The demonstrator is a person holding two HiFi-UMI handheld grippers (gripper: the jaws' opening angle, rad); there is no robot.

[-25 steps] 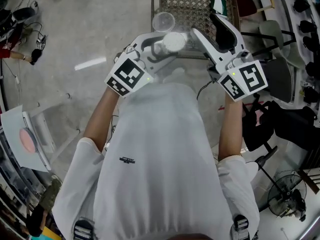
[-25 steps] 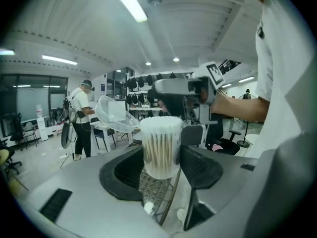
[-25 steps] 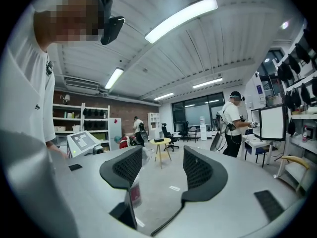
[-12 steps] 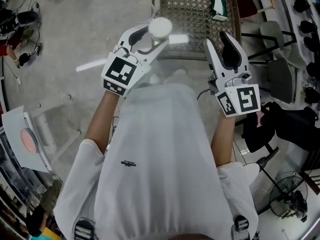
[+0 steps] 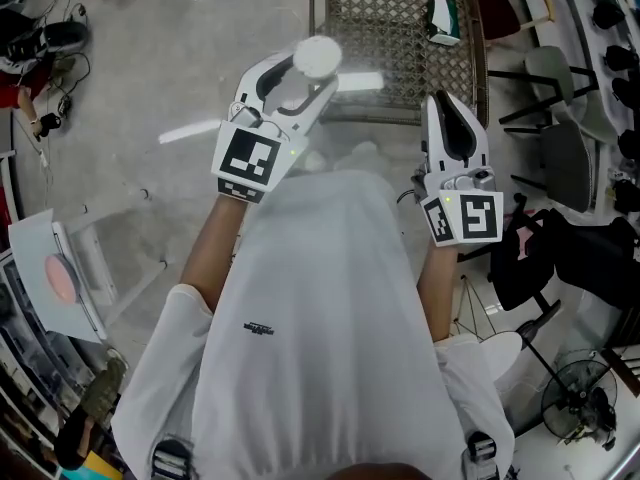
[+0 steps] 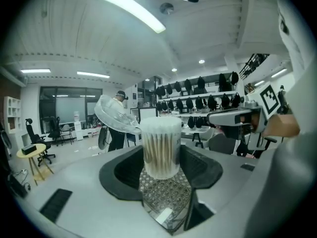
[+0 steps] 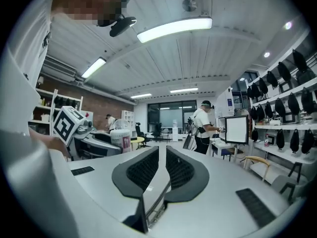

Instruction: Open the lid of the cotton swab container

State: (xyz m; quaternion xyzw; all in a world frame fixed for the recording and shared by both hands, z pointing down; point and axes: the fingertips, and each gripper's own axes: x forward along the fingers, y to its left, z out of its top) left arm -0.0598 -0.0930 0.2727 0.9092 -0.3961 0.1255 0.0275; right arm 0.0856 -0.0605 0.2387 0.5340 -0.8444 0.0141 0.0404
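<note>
My left gripper (image 5: 300, 76) is shut on the cotton swab container (image 5: 317, 56), a clear round tub packed with swabs (image 6: 161, 148), gripped by its lower half and held upright. Its clear lid (image 6: 115, 115) stands flipped open, tilted up and to the left of the rim. My right gripper (image 5: 447, 108) hangs apart to the right of the container. Its jaws have just been closing and now stand almost together with nothing between them (image 7: 162, 152). The right gripper view shows the container (image 7: 120, 138) far off to the left.
A woven wicker seat (image 5: 395, 38) lies ahead below the grippers, with a green and white object (image 5: 440, 16) on its far right. Dark chairs (image 5: 560, 148) and a floor fan (image 5: 575, 398) crowd the right side. A person (image 7: 203, 125) stands in the room behind.
The right gripper drew back from the container to the right and its wide jaws closed. The left gripper lifted the container up and away.
</note>
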